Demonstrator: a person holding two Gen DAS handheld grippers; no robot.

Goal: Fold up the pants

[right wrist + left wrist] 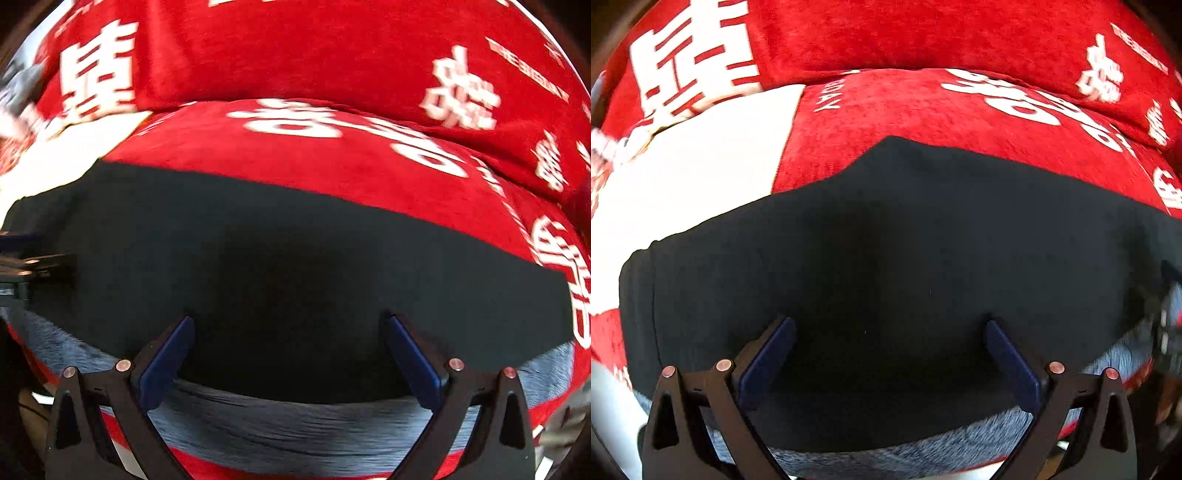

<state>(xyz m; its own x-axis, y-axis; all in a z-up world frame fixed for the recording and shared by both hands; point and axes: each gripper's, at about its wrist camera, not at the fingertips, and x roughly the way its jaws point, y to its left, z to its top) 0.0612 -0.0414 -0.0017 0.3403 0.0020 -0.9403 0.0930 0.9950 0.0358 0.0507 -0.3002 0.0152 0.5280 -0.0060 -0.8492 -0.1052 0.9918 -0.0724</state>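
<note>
Black pants (886, 240) lie flat on a red cover, with a grey heathered waistband (923, 446) along their near edge. My left gripper (890, 332) stands open just above the dark cloth, blue pads wide apart, nothing between them. In the right wrist view the same black pants (295, 251) stretch across, grey waistband (295, 424) nearest the camera. My right gripper (288, 328) is open over the cloth near that band. The left gripper's black frame (33, 269) shows at the left edge of the right wrist view.
The red cover (886, 110) carries white characters and a large white patch (701, 166) at the left. A red cushioned back (295, 44) rises behind the pants. Red cover (546, 258) extends past the pants on the right.
</note>
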